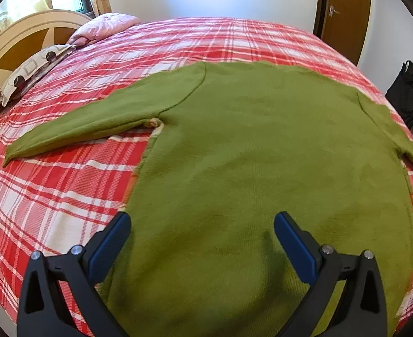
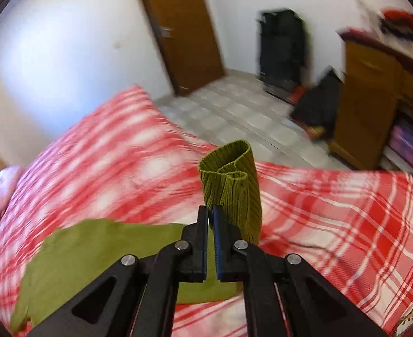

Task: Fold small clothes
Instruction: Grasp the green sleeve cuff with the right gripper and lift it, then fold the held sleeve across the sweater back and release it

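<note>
With green knit sweater point(image 1: 248, 151) flat on red plaid bed point(image 1: 66, 196), sleeve-fold step: right tongs point(image 2: 210, 213) clamped on ribbed cuff point(image 2: 231, 185), left tongs point(image 1: 202, 221) wide, empty. Next, toward 9 o'clock.

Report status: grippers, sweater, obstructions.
Left gripper open above sweater body. Right gripper shut on ribbed cuff, lifted off the plaid bedspread. Nothing in the way.
</note>
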